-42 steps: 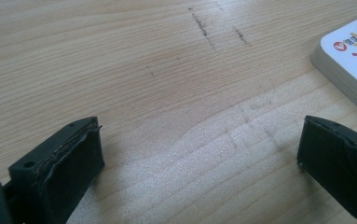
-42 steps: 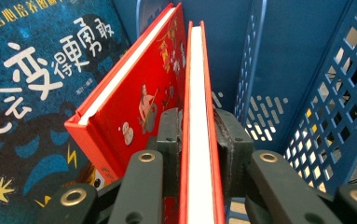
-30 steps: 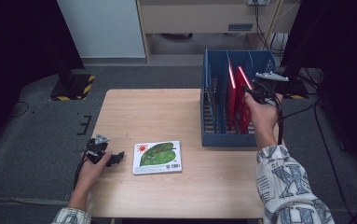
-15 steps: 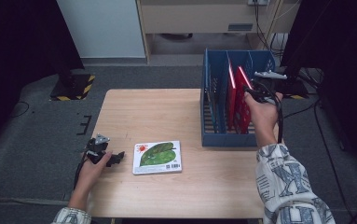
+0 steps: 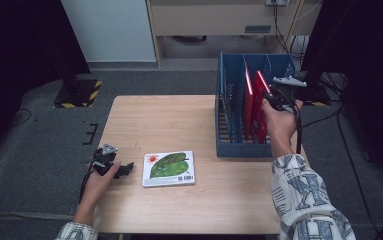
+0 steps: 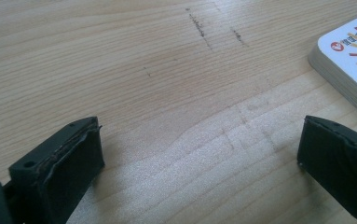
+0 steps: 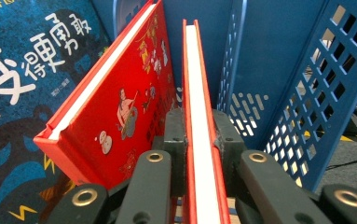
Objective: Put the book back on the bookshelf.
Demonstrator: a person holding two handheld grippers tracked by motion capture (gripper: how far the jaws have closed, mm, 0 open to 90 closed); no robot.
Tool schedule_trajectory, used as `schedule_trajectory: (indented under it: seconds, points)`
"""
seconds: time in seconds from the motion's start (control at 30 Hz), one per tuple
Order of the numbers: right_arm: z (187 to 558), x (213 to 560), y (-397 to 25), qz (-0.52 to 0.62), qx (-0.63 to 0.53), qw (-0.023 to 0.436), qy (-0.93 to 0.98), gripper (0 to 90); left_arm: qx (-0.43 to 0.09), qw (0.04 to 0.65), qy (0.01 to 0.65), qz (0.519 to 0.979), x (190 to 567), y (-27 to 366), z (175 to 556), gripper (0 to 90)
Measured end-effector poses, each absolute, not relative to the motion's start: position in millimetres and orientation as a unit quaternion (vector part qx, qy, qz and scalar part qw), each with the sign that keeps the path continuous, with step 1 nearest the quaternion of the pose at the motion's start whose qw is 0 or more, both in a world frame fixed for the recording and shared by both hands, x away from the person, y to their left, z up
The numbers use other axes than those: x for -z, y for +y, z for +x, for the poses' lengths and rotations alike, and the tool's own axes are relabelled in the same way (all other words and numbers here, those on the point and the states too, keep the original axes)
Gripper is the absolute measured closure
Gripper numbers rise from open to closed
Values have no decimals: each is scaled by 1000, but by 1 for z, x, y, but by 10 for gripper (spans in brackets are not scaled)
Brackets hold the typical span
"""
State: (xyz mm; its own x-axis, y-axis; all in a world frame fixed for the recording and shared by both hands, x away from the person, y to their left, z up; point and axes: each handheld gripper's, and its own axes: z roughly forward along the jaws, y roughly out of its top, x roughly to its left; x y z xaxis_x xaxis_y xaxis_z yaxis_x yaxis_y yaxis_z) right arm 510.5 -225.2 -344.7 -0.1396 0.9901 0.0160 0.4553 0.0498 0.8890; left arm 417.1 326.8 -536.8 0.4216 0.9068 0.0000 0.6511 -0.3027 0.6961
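Beside the gripped red book, another leaning red book, blue rack wall.

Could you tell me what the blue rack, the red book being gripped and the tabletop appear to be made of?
The blue rack looks like moulded matte plastic, judging by its perforated walls. The red book, clamped in the right tool, seems a glossy hardcover: stiff boards around white page edges. The table shows pale wood grain, possibly laminate.

Black two-jawed tool with brass-ringed screws; white letter-patterned sleeve.
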Motion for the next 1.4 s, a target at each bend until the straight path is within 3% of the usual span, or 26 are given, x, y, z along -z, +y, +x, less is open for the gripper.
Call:
schedule_trajectory:
  seconds: [1.4]
  points:
    - [558,338,-206,562,-387,357,638,792,-201,316,495,784,537,327,418,0]
